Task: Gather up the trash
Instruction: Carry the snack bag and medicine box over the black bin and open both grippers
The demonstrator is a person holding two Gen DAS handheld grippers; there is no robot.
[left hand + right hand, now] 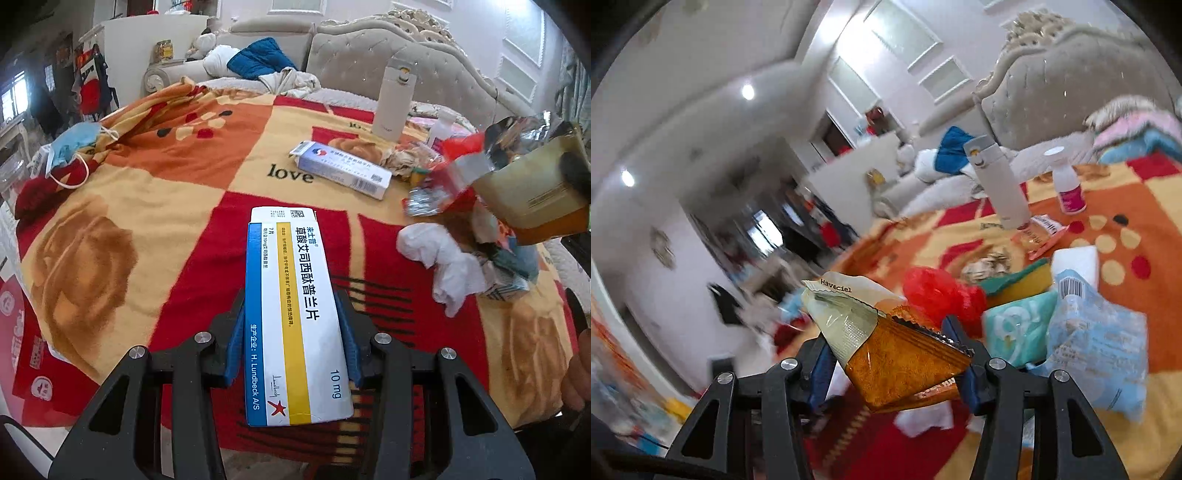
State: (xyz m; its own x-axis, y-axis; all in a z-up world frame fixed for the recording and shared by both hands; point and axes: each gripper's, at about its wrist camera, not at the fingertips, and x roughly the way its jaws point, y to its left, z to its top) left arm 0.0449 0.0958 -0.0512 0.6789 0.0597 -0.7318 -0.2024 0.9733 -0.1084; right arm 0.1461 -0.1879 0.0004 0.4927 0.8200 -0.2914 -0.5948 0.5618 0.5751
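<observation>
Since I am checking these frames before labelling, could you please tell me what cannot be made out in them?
- Left wrist view: the orange snack wrapper is blurred and cut by the right edge; the right gripper holding it is hidden.
- Left wrist view: the small print on the second medicine box is too small to read.
- Right wrist view: the room at left is motion-blurred.
- Neither view shows a trash bin.

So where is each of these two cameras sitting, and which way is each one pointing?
Left wrist: rides behind the left claw, looking down over the blanket-covered bed; its fingers clamp a medicine box.
Right wrist: behind the right claw, aimed nearly level across the room; it grips an orange snack wrapper.
Shared: white flask, wrapper.
</observation>
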